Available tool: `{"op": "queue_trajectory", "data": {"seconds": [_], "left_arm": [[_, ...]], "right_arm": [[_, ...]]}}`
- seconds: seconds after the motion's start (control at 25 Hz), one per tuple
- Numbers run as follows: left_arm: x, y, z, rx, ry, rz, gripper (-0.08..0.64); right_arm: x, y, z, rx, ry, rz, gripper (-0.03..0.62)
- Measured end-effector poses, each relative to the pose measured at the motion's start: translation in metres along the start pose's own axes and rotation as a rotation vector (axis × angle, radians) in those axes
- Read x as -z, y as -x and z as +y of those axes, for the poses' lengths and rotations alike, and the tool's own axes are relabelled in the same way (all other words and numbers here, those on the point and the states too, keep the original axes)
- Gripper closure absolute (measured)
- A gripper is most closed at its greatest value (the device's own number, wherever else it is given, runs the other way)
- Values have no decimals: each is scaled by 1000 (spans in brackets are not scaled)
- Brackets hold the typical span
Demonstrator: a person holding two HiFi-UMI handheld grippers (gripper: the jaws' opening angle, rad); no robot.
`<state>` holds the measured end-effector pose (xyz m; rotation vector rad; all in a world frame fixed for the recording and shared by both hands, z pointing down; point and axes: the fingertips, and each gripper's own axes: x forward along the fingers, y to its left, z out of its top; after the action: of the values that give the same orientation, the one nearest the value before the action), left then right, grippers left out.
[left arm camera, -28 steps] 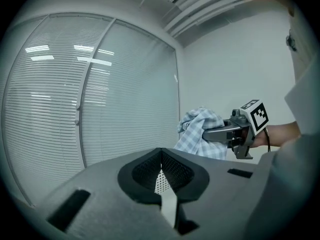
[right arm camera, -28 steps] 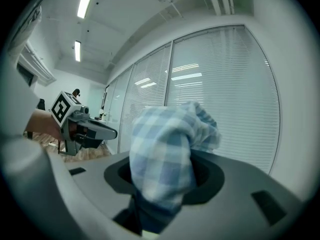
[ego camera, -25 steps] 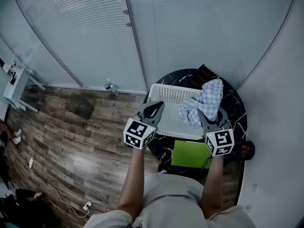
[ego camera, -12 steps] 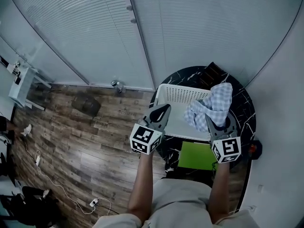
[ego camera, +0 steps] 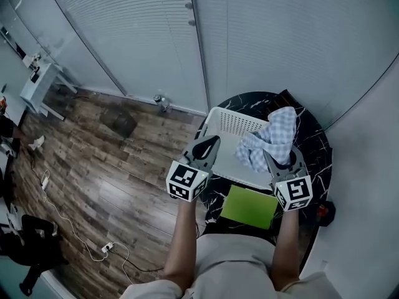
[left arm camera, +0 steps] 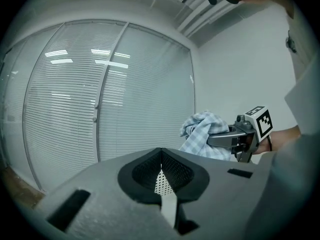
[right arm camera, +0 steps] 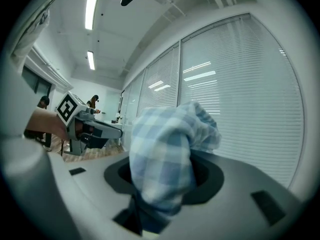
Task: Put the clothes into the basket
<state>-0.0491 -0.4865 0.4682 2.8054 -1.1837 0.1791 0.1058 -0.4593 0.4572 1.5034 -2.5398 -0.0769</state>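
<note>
Cloth (ego camera: 269,136) barely shifted over basket (ego camera: 240,124), green pad (ego camera: 249,206)

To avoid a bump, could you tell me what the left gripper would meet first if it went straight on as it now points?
Probably the white basket: the left gripper points at its near left corner, and its perforated wall shows past the jaws. Depth is unclear.

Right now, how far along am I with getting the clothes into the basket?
Nothing looks done yet: what shows of the white basket's inside is bare. In hand: the right gripper is clamped on the blue checked cloth, held over the basket. The left gripper is shut and empty. Left: lower and release.
</note>
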Motion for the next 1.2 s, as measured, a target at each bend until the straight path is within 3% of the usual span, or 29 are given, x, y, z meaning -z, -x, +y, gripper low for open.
{"op": "queue_trajectory", "data": {"seconds": [0.2, 0.4, 0.64, 0.84, 0.92, 1.12, 1.2], "left_arm": [[-3, 14, -1, -52, -3, -13, 546], [5, 37, 12, -153, 39, -24, 546], [16, 56, 13, -232, 61, -16, 546], [18, 77, 10, -273, 55, 0, 546], [18, 89, 12, -299, 51, 2, 546], [21, 122, 19, -388, 55, 0, 546], [22, 132, 19, -408, 53, 6, 546]], "right_arm": [[12, -13, 16, -175, 85, 58, 407], [36, -27, 39, -371, 132, 130, 407], [65, -44, 57, -598, 333, 264, 408], [120, -60, 68, -755, 322, 441, 408], [144, -60, 76, -809, 403, 520, 408], [189, -59, 93, -975, 784, 683, 408], [201, -62, 94, -1013, 860, 720, 408]]}}
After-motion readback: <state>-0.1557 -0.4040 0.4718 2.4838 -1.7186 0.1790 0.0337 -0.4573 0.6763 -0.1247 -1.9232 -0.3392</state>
